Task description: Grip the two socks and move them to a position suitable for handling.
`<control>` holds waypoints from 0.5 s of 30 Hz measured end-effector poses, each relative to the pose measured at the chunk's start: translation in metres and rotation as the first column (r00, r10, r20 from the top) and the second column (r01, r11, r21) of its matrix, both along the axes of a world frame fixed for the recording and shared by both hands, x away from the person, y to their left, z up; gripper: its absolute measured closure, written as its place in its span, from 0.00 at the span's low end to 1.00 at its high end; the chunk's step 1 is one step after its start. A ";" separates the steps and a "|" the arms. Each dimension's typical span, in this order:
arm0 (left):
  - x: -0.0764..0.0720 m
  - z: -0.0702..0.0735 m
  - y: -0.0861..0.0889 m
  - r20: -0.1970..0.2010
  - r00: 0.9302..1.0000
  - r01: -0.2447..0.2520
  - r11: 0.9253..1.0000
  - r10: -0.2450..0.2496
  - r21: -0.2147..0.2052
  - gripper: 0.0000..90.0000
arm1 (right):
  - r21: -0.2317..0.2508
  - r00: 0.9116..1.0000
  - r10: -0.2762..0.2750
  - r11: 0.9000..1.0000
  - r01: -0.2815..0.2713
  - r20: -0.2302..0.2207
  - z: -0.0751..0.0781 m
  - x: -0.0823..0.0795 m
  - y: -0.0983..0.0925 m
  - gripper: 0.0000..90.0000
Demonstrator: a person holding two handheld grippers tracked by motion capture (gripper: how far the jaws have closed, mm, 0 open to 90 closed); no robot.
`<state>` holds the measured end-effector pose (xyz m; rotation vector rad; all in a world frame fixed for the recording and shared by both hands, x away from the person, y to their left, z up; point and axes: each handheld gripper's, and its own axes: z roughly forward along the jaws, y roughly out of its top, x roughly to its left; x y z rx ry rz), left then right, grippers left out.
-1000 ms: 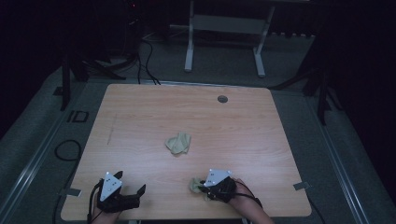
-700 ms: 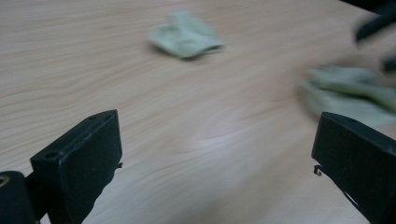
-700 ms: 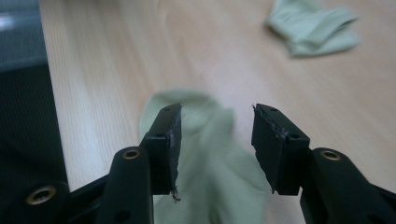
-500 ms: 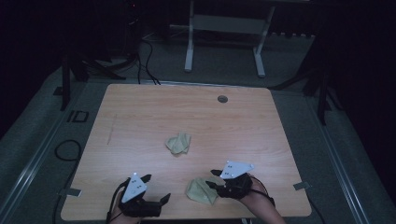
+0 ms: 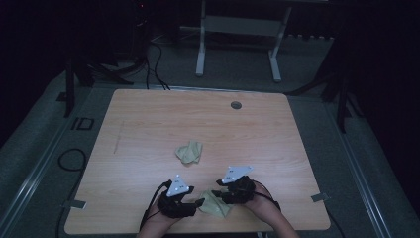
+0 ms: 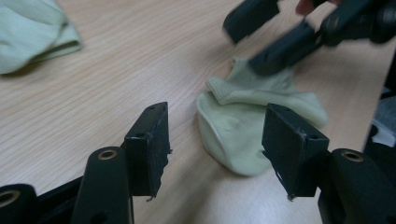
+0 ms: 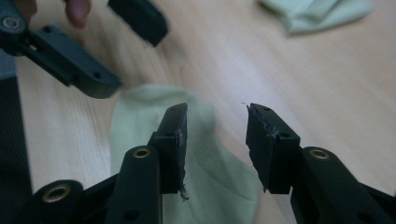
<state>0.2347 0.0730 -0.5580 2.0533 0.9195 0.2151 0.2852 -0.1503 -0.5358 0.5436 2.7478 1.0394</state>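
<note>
The near sock (image 5: 216, 204) lies flat by the desk's (image 5: 148, 119) front edge between the left gripper (image 5: 190, 207) and right gripper (image 5: 221, 193). Both stand spread and empty, the left's jaws having just been closing; each should pinch one cuff layer only

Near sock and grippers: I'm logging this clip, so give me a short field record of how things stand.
near sock: pale green, lying rumpled at the table's near edge
far sock: same colour, bunched mid-table, untouched
left gripper: at the near sock's left side, jaws apart and just closing, pads not pressing yet
right gripper: over the sock's right end, jaws apart, no grip visible
</note>
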 end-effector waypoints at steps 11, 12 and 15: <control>0.007 -0.011 -0.016 -0.019 0.999 0.030 0.995 -0.028 0.098 0.86 | -0.030 0.998 0.043 0.999 -0.045 -0.053 -0.019 0.001 0.002 0.88; 0.007 -0.011 -0.017 -0.020 1.000 0.026 0.995 -0.024 0.091 0.90 | -0.029 0.998 0.044 0.999 -0.046 -0.048 -0.019 0.000 0.002 0.90; 0.005 -0.009 -0.020 0.006 1.000 0.024 0.992 -0.025 0.124 0.97 | -0.036 0.999 0.035 0.999 -0.037 -0.031 -0.018 -0.003 0.004 0.93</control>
